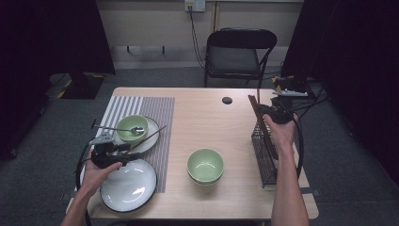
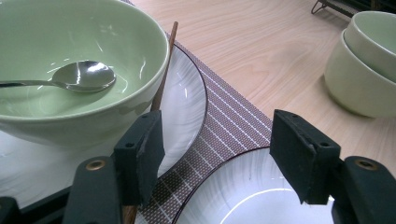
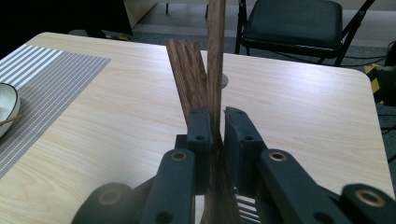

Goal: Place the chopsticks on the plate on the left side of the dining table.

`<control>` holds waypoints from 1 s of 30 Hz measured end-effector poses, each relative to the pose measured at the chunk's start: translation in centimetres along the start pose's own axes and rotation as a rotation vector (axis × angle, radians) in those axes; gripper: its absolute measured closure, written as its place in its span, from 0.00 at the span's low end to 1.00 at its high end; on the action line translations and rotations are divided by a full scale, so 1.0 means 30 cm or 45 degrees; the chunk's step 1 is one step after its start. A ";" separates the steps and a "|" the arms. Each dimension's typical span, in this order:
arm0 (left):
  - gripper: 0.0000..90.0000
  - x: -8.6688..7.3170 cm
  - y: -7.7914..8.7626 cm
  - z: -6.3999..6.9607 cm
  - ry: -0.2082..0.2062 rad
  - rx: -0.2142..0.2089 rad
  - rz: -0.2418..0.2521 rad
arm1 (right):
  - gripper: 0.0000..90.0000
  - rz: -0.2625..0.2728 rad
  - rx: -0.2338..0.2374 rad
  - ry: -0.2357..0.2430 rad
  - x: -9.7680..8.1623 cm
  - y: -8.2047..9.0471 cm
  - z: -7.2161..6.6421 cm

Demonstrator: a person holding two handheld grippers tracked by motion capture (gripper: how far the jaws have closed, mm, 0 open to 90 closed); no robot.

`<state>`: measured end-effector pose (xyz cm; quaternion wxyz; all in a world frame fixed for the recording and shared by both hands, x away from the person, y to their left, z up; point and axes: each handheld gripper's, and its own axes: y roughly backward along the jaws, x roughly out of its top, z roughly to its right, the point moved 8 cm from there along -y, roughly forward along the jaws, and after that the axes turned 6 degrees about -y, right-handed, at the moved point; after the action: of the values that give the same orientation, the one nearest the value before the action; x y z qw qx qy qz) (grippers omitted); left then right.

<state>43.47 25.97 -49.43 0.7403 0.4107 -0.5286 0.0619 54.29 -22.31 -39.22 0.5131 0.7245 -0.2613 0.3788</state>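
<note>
High view: your right gripper sat at the top of the wire rack, on the chopsticks.

Left gripper view: your left gripper stood open, a single chopstick passing just beside one jaw.

Right gripper view: your jaws clamped one upright chopstick; the bundle leaned just beyond.

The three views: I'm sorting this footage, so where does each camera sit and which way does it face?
High view: above the near table edge, looking forward and down; both forearms, left gripper, right gripper.
Left gripper view: rides the left gripper, facing the spoon bowl; its jaws gape.
Right gripper view: behind the right gripper, jaws on a chopstick.
Shared: placemat.
</note>
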 end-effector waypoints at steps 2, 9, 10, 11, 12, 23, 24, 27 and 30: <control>0.39 0.000 0.000 0.000 0.000 -0.001 0.001 | 0.93 0.006 -0.002 -0.003 0.001 0.006 0.001; 0.39 -0.001 -0.003 0.001 -0.001 0.000 -0.005 | 0.94 0.050 0.027 -0.004 0.017 0.028 -0.009; 0.39 -0.001 -0.003 0.001 -0.001 -0.001 -0.005 | 0.94 0.058 0.038 -0.007 0.020 0.032 -0.012; 0.39 -0.001 -0.003 0.001 -0.001 0.000 -0.005 | 0.94 0.067 0.047 -0.004 0.023 0.036 -0.017; 0.39 -0.001 -0.003 0.001 -0.001 -0.002 -0.005 | 0.94 0.070 0.047 0.003 0.025 0.038 -0.020; 0.39 0.000 -0.004 0.002 -0.005 -0.001 -0.005 | 0.94 0.143 0.115 0.005 0.051 0.069 -0.047; 0.39 0.000 -0.005 0.002 -0.006 -0.002 -0.004 | 0.94 0.149 0.123 0.005 0.054 0.072 -0.049; 0.39 0.000 -0.004 0.002 -0.002 -0.001 -0.003 | 0.94 0.169 0.141 0.014 0.063 0.083 -0.058; 0.39 0.001 -0.004 0.003 -0.004 -0.002 -0.001 | 0.93 0.193 0.165 0.025 0.071 0.095 -0.069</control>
<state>43.48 25.83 -49.45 0.7399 0.4103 -0.5296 0.0607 52.74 -21.29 -35.53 0.4376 0.7306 -0.2851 0.4398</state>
